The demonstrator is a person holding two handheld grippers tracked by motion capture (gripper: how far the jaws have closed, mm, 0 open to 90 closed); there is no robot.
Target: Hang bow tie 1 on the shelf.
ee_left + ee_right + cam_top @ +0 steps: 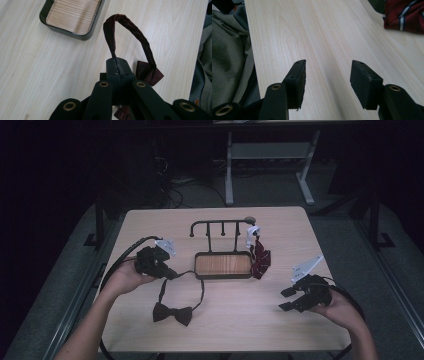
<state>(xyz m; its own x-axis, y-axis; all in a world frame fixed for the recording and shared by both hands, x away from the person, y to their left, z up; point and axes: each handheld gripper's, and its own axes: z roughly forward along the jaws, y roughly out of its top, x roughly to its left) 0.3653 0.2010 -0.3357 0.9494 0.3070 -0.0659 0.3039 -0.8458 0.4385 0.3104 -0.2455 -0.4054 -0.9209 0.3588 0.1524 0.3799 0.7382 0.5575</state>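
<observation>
Jaws first: left gripper [117,65] pinched tight on the strap of the dark bow tie [172,313], strap arching up from the closed tips in the left gripper view and dropping to the bow [147,72] just beside the jaws; right gripper [327,75] spread wide, nothing between the pads, bare wood beneath. Light wood table [280,320], largest thing in the high view, carries everything. Left gripper [170,273] near its left edge, held in the left hand [125,277]; right gripper [290,299] at the right front, in the right hand [340,309], well apart from the rest. Black rack with hooks [220,227] stands mid-table over a dark tray with a wood-grain floor [223,265]. Dark red striped tie [260,257] hangs from the rack's right end, bunched just beside the tray; its white tag [252,231] is too small to read. Bow tie's bow lies flat in front of the tray, strap looping up to the left gripper. No legible writing anywhere.
</observation>
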